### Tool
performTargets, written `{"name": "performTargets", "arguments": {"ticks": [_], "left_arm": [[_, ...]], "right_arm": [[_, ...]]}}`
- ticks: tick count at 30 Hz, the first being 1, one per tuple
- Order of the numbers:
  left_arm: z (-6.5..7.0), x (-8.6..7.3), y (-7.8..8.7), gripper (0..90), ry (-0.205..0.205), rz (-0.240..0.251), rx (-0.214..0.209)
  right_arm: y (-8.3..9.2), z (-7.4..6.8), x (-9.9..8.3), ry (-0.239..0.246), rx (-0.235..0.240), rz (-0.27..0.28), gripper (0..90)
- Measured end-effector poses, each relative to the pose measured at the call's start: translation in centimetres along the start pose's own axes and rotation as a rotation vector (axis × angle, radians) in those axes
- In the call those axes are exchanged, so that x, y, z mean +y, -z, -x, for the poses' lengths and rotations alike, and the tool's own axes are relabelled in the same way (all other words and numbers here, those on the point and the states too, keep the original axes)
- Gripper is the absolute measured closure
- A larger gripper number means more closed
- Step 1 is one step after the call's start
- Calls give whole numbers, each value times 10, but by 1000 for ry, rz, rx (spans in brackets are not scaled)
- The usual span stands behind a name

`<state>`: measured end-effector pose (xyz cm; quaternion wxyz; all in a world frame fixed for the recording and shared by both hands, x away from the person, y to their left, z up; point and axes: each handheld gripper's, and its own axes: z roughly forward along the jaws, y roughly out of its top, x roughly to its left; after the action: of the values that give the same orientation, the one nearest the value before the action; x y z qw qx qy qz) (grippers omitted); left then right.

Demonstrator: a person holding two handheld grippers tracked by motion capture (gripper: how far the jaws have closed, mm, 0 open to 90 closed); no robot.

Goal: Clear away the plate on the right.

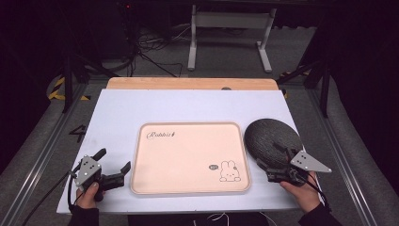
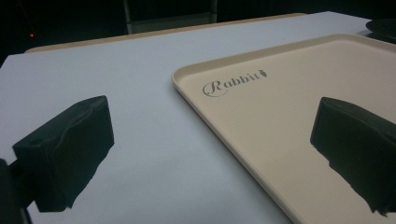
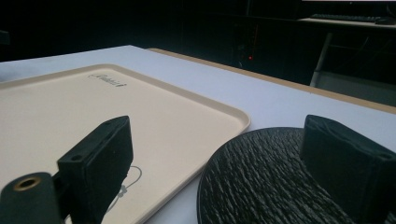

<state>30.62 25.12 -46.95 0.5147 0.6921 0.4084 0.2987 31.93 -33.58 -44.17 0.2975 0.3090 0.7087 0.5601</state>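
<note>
Two grippers: one in each hand, both low at the near edge of the white table.
Landmark: one flat cream plastic tray with a bunny picture, in the middle of the table.
Plate: one round black plate with a rough bumpy top, touching the tray's right edge.
Right gripper: jaws wide apart, one over the tray's corner and one over the plate, holding nothing. It looks lined up to grab the plate's near rim.
Left gripper: just left of the tray, jaws apart and empty, one on each side of the tray's left rim. It may be waiting to hold the tray steady.
</note>
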Motion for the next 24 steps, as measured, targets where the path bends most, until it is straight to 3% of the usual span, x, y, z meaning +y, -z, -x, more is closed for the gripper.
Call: {"name": "performTargets", "arguments": {"ticks": [11, 24], "left_arm": [[0, 0, -1, 4, 5, -10, -6], [-2, 0, -1, 4, 23, -11, -7]], "right_arm": [[-1, 1, 8, 33, 14, -5, 102], [6, -9, 24, 282, -29, -39, 99]]}}
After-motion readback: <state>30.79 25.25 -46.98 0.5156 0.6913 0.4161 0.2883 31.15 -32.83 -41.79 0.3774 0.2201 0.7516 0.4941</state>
